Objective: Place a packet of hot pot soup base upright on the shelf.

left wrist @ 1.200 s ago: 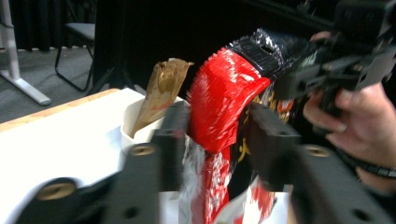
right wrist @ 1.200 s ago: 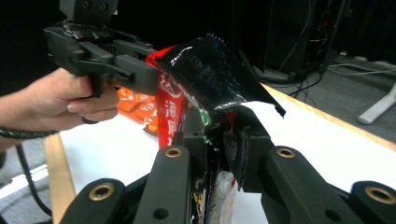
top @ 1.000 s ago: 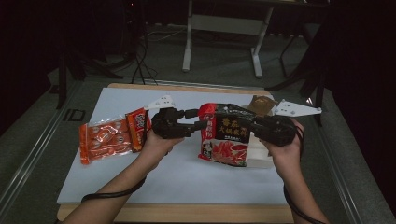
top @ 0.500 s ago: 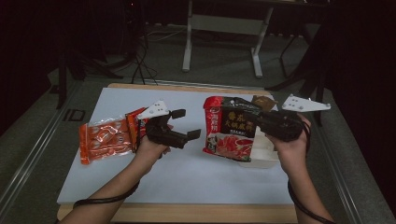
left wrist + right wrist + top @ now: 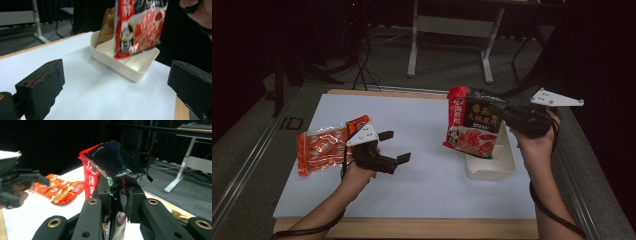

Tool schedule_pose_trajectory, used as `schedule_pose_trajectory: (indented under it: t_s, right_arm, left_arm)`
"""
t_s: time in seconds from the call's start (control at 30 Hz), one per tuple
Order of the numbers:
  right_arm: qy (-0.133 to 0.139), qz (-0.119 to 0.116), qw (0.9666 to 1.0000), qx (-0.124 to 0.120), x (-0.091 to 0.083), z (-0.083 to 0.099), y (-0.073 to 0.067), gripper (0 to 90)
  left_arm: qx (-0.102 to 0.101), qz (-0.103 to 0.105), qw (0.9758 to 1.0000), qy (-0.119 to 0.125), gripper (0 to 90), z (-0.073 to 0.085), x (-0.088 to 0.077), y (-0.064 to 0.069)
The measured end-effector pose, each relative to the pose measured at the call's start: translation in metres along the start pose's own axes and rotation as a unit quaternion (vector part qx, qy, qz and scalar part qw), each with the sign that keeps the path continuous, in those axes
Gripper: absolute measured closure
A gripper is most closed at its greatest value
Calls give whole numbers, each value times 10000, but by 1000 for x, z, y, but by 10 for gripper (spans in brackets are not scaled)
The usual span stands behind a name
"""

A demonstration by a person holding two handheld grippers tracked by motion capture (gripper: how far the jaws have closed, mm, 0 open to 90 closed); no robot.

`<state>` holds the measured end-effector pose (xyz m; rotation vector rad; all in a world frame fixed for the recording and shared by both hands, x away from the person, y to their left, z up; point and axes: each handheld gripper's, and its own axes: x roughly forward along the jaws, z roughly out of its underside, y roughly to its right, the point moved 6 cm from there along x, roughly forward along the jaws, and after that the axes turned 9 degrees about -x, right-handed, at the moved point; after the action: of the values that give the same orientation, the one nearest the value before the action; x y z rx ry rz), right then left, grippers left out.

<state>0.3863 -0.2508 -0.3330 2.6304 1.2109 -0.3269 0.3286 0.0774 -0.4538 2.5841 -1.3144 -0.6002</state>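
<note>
One red-and-black sauce packet (image 5: 474, 127) hangs right of centre in the high view, just above the white tray (image 5: 507, 167), pinched at its top edge by the right gripper (image 5: 117, 195). The left gripper (image 5: 394, 147), lower left of centre, has just spread its fingers wide with nothing between them. Judged step: placing. Next, lower the packet into the tray beside the brown pouch (image 5: 107, 25).

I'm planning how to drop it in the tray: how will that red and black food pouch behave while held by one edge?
Probably floppy: the red and black pouch hangs from the right gripper, its top crumpled between the jaws. Likely fairly light, since one edge pinch carries it. Its glossy film may be slippery, and the limp bottom edge could catch on the tray rim.
</note>
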Motion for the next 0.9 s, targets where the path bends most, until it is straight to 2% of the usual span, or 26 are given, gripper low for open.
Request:
schedule_pose_trajectory:
  t_s: [0.1,0.13,0.2,0.3,0.37,0.5,0.63,0.67,0.7,0.77,0.9]
  right_arm:
    - [-1,44,10000,-15,-1,0,4,774]
    - [-44,160,9999,5,-2,3,15,773]
    - [-66,244,9997,49,-4,6,25,773]
    - [-59,297,9995,86,-6,9,31,773]
    - [-73,412,9990,146,-11,16,42,773]
    - [-113,532,9982,258,-14,24,54,773]
    - [-157,662,9973,275,-16,34,67,772]
    - [-157,662,9973,275,-16,34,67,772]
    - [-162,665,9973,266,-16,36,69,772]
    - [-167,695,9971,267,-16,42,79,771]
    - [-142,682,9972,269,-11,49,87,770]
  left_arm:
    - [-39,-23,10000,-19,3,4,-4,-2]
    - [-14,-104,9999,-51,2,10,-10,-5]
    - [-53,-133,9999,-73,0,15,-14,-6]
    - [-51,-153,9998,-82,0,17,-16,-7]
    - [-27,-252,9996,-96,0,25,-23,-10]
    - [-166,-284,9993,-160,0,33,-28,-15]
    - [-210,-381,9989,-152,0,40,-35,-20]
    - [-210,-381,9989,-152,0,40,-35,-20]
    - [-226,-469,9985,-150,0,46,-39,-22]
    - [-273,-498,9982,-181,0,52,-41,-24]
    - [-362,-500,9979,-204,0,61,-43,-26]
